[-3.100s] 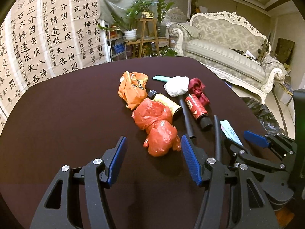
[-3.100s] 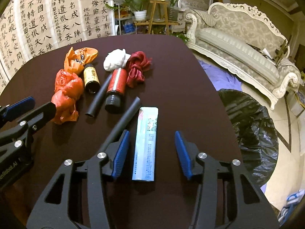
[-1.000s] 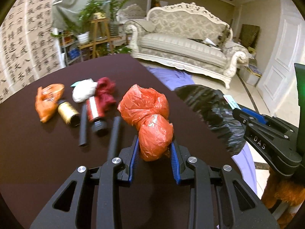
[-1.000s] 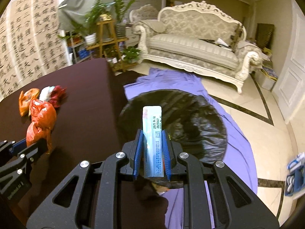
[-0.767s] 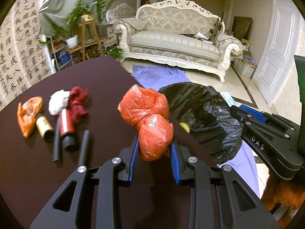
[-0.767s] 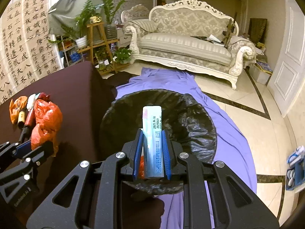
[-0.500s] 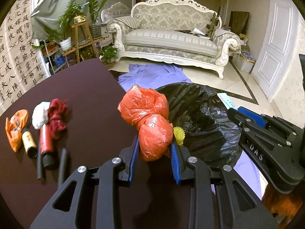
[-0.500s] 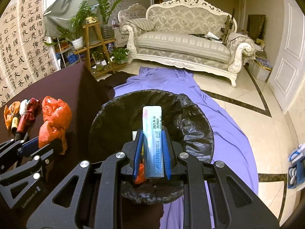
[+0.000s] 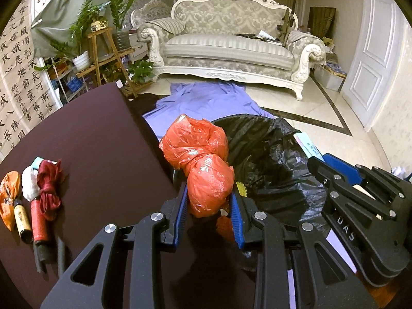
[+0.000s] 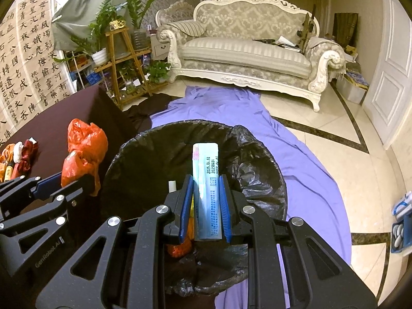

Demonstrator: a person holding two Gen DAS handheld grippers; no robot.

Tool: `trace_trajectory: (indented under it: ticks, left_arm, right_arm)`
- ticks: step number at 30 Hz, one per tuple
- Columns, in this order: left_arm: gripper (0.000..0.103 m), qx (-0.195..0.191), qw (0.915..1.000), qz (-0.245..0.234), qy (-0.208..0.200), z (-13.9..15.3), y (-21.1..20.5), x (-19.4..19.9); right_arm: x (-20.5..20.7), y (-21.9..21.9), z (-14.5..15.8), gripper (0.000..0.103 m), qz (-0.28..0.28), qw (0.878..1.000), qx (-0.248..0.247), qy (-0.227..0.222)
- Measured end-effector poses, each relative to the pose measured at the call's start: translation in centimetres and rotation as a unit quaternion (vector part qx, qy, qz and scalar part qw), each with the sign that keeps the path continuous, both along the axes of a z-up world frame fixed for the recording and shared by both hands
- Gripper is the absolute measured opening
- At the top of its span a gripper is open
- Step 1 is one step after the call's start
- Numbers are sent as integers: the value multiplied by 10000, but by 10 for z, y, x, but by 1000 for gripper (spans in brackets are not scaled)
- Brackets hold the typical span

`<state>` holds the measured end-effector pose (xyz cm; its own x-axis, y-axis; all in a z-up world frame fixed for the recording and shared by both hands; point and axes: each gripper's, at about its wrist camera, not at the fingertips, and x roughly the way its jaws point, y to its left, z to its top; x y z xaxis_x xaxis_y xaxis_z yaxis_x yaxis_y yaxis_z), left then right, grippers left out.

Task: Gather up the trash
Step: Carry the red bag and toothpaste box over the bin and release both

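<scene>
Clamped orange bag [image 9: 206, 170], upright box [image 10: 207, 185]

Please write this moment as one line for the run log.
left gripper: shut on orange bag | right gripper: shut on blue packet | both at black bin

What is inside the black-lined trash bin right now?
Inside the trash bin a small white piece and something orange show, and a yellow scrap in the left wrist view. The right gripper and its pale blue packet cover the rest.

Left tongs [image 9: 208, 200] and right tongs [image 10: 205, 200] angle downward, apparently clamped tight.
</scene>
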<state>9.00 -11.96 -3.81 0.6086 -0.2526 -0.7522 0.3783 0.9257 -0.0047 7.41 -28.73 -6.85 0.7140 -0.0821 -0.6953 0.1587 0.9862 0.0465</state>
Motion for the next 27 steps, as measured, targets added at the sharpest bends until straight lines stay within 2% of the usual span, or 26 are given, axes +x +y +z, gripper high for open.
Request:
trace_trajectory:
  ticks: [2,5,6,8,17,27]
  left_arm:
    - [32,0,10000,19,3,0,0,0]
    - [40,-26,10000,-7,57,0,-2,2]
    - [48,-25,10000,-6,61,0,-2,3]
    - [54,-63,10000,-2,53,2,-1,3]
    - [59,-66,9999,27,-84,7,2,-1]
    - [59,-180,9985,457,-224,22,48,-20]
  right_arm:
    - [0,-1,0,21,-12,10000,13,-17]
    - [2,-4,-1,27,-47,10000,38,-24]
    - [2,-6,-1,34,-63,10000,41,-31]
    - [2,-9,-1,36,-85,9999,33,-42]
    - [-2,-11,2,36,-138,9999,5,-38]
    - [-18,15,6,45,79,9999,89,-26]
